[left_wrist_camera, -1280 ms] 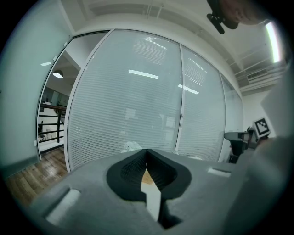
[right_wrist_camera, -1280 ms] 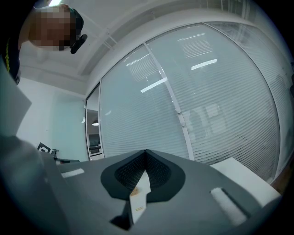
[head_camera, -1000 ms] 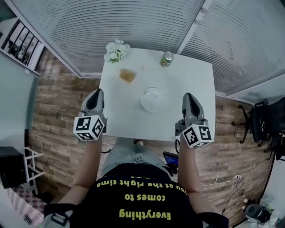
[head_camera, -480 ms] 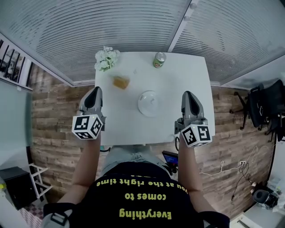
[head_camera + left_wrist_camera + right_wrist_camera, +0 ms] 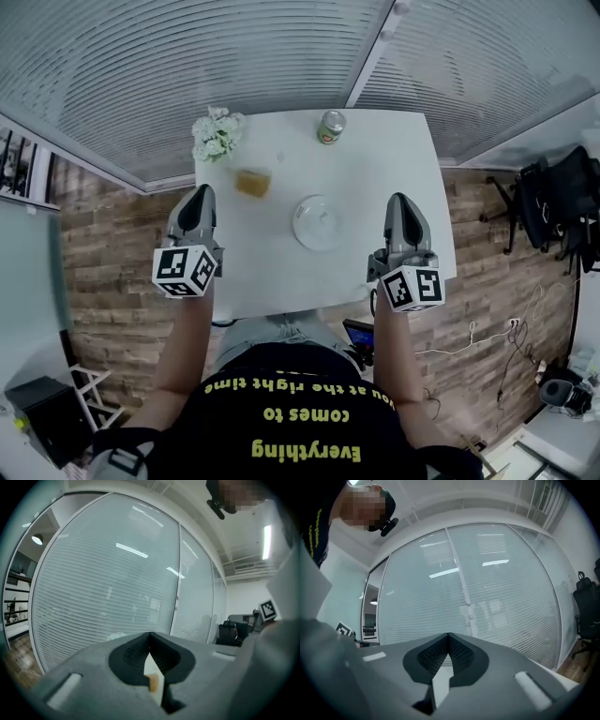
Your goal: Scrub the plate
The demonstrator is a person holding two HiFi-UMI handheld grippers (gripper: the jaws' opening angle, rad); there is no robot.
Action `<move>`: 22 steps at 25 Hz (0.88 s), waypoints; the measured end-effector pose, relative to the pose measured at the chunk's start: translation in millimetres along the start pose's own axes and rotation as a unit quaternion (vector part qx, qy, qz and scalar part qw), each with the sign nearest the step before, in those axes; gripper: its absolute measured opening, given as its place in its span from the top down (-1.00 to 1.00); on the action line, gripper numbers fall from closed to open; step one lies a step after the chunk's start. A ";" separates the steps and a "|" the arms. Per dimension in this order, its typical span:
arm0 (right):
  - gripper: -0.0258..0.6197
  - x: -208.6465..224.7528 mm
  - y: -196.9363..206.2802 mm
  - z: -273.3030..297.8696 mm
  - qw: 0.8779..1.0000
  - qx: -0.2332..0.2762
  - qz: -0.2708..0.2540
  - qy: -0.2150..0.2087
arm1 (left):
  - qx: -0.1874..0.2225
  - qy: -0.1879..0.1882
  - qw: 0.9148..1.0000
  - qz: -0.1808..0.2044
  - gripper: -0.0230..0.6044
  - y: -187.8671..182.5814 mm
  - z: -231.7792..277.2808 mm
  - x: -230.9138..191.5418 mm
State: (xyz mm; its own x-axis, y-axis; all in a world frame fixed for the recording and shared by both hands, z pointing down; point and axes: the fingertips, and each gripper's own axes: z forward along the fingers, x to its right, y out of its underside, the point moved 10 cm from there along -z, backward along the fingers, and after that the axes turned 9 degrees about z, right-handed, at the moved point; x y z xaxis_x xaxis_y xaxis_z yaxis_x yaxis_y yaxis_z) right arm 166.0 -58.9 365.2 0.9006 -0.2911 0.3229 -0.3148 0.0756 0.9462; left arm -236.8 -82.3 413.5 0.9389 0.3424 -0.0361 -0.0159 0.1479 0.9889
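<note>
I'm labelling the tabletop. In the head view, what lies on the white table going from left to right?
Left to right: flowers → sponge → plate. The can lines up behind the plate, so I leave it unranked.

Head view overhead, gripper views level, facing blinds [image 5: 93, 597]

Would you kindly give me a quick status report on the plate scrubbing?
Left gripper shut, empty. Right gripper shut, empty. Plate mid-table, untouched; sponge lying apart. Nothing in the way.
</note>
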 end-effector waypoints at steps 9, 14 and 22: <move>0.90 -14.6 12.5 -1.3 0.999 0.007 -0.002 0.036 | -0.012 0.041 0.999 0.000 0.92 11.3 10.8 -13.4; 0.90 -22.7 17.7 3.3 1.000 -0.008 -0.007 0.023 | -0.012 0.040 0.999 -0.003 0.92 12.3 10.8 -17.8; 0.90 -12.3 10.8 13.5 1.000 -0.021 -0.003 -0.012 | -0.003 0.024 1.000 0.010 0.92 7.2 9.9 -7.2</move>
State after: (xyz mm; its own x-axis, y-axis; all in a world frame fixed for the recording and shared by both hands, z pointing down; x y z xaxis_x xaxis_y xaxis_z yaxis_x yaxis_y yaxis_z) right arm 147.5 -67.4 371.1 0.8947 -0.3142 0.3174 -0.2963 0.1140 0.9482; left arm -240.2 -92.9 422.3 0.9211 0.3887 -0.0230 -0.0373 0.1468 0.9885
